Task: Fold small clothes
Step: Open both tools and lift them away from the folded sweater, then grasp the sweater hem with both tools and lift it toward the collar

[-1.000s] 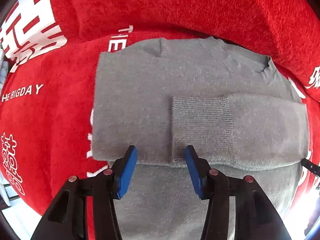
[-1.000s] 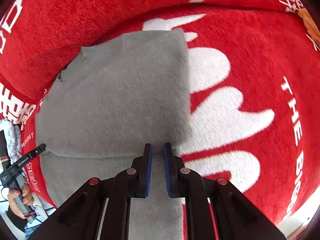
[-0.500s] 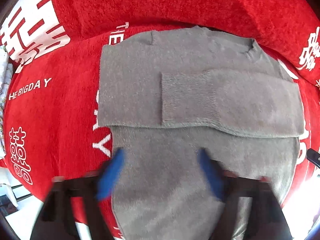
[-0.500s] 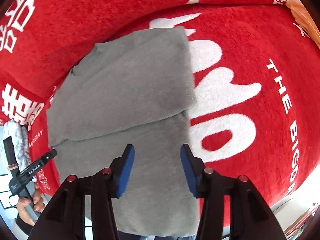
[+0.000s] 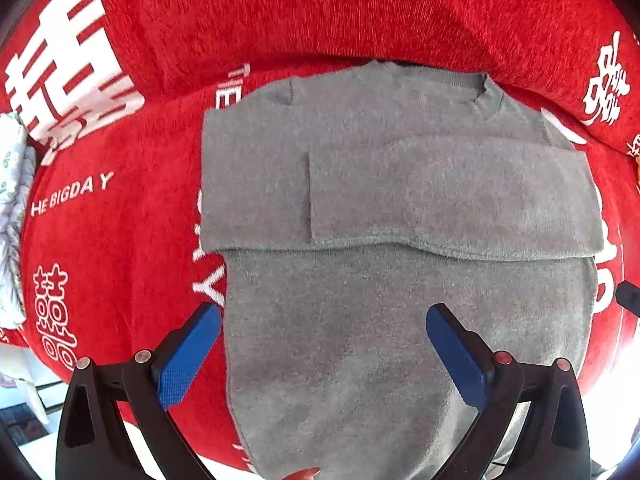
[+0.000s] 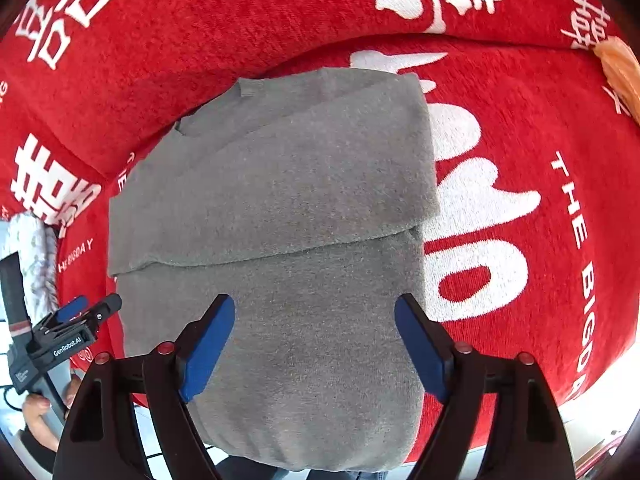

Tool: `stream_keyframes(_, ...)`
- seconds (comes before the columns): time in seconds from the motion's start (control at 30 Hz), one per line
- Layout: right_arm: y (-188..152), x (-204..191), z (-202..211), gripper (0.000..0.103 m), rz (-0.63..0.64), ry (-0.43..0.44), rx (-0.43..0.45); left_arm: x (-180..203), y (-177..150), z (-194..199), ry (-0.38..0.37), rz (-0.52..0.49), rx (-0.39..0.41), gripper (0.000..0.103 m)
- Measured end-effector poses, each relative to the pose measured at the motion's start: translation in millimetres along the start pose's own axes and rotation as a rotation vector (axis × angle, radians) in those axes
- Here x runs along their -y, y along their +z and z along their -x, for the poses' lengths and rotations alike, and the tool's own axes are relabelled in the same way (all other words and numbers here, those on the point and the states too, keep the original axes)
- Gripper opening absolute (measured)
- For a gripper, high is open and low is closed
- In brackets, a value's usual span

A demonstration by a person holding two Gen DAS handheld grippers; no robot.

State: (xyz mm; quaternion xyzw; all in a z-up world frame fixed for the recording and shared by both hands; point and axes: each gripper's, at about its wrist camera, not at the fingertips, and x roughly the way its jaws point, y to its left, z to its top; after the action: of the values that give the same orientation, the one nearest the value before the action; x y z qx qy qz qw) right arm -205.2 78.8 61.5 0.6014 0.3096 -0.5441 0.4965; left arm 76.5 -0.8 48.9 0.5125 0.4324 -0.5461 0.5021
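A grey sweater [image 5: 400, 208] lies flat on a red blanket [image 5: 120, 240] printed with white characters and the words "THE BIGDAY"; its neckline sits at the far side, against a raised fold of the blanket; both sleeves are folded across the chest, the top one ending in a cuff [image 5: 316, 196] left of centre, and together they form a band whose near edge runs across the body; below that edge the lower body of the sweater spreads toward the camera and hangs over the near edge of the blanket.

The left gripper [image 5: 324, 344] hangs above the lower body, pointing down; its blue fingers [image 5: 188, 356] have just been opening and now stand wide apart, with nothing between them but the cloth lying below, untouched; the left finger is over the sweater's left edge, the right one over the grey cloth.

The right gripper [image 6: 316, 340] hangs above the same lower part, seen from the other side; its fingers [image 6: 420, 352] have likewise just been opening and stand well apart, gripping nothing; the sweater's right edge lies beside large white shapes in the blanket.

In the right wrist view the left gripper [image 6: 86, 308] shows at the lower left edge, held by a hand [image 6: 40, 404]; a pale patterned cloth [image 6: 32, 256] lies behind it.
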Motion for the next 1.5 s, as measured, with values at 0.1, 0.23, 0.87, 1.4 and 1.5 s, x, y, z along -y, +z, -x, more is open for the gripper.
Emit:
stream_keyframes(0.1,1.3,-0.6,0.1,0.085,0.004,-0.01,-0.009,-1.5,-1.2,-5.1,0.007,0.015,-0.028,0.103)
stream_keyframes(0.23,4.3,-2.9,0.8,0.085,0.017,-0.035,-0.018,-0.2,-2.1,-6.5,0.008,0.022,-0.038,0.103)
stream_keyframes(0.87,9.8,16.9,-7.4,0.085,0.002,0.067,-0.121,14.3,-11.3,-2.3,0.006,0.058,-0.08,0.103)
stream_keyframes(1.4,4.6,35.5,-27.0,0.085,-0.043,0.256,-0.241,20.8,-46.9,5.6,0.012,0.151,-0.099,0.103)
stream_keyframes(1.5,-3.6,35.5,-32.1,0.085,-0.055,0.282,-0.255,19.7,-56.7,4.0,0.013,0.151,-0.113,0.103)
